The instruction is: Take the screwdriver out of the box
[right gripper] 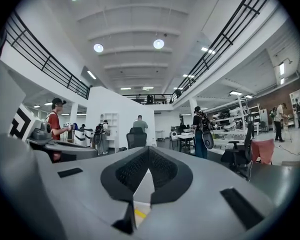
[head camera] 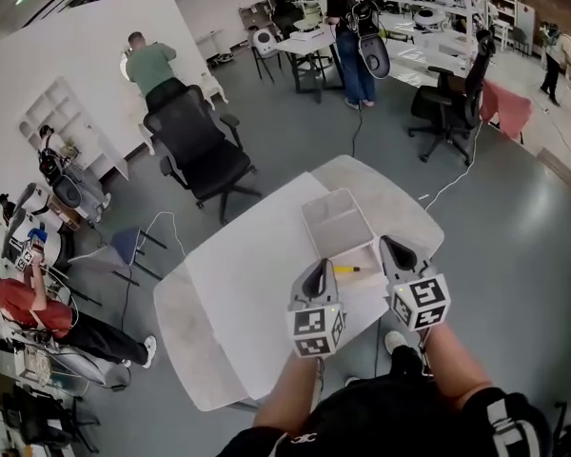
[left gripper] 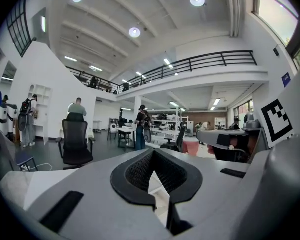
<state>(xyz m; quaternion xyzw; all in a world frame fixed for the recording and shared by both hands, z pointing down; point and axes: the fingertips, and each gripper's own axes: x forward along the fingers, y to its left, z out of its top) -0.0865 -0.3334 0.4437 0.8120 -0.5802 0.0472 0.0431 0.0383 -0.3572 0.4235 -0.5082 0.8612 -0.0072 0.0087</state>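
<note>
Left tool (head camera: 316, 274) and right tool (head camera: 393, 248), both closed empty, hang over the white table (head camera: 247, 288) in a hall.

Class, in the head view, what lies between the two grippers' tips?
A small yellow-handled screwdriver, at the open white box's near end, between left gripper and right gripper; the head view shows it.

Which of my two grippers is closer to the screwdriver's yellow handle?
The left gripper: in the head view its tip is right beside the screwdriver's yellow handle in the white box; the right gripper sits beyond the shaft end.
</note>
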